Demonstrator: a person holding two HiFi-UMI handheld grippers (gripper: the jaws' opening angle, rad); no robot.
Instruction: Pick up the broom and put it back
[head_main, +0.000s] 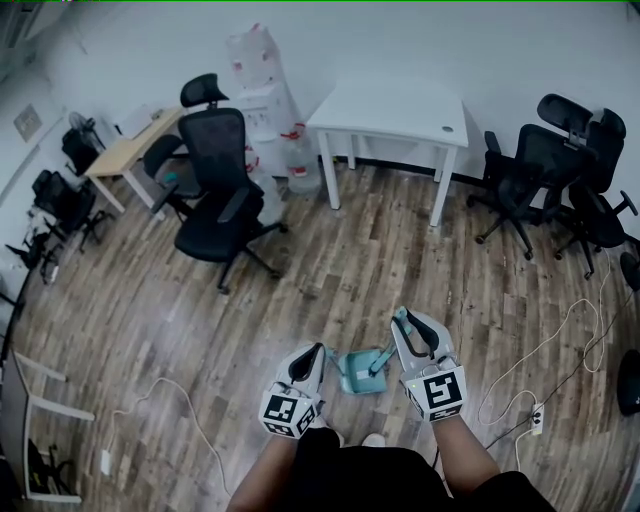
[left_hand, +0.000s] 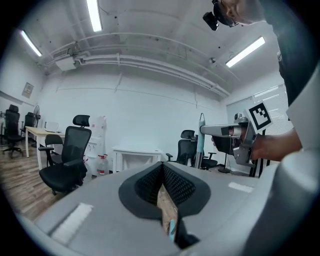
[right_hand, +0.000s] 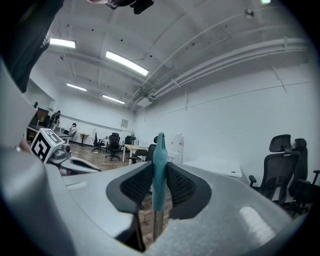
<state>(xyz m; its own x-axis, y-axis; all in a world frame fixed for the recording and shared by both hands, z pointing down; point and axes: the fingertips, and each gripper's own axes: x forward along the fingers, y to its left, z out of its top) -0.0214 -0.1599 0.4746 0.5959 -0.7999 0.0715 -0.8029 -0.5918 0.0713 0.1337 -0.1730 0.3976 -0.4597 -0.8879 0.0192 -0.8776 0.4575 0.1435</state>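
Note:
My right gripper (head_main: 402, 320) (right_hand: 159, 187) is shut on the teal broom handle (right_hand: 160, 150), which stands upright between its black pads with its tip poking above them. In the head view the broom's teal head (head_main: 362, 372) hangs below and between both grippers, over the wooden floor. My left gripper (head_main: 318, 352) (left_hand: 162, 167) is just left of the broom head; its pads meet at the tips and hold nothing. The left gripper view also shows the broom handle (left_hand: 200, 142) upright in the right gripper (left_hand: 220, 131).
A white table (head_main: 390, 110) stands against the far wall, with a water dispenser (head_main: 265, 100) to its left. Black office chairs (head_main: 215, 190) stand at left and others (head_main: 550, 170) at right. White cables (head_main: 560, 345) and a power strip (head_main: 537, 418) lie on the floor at right.

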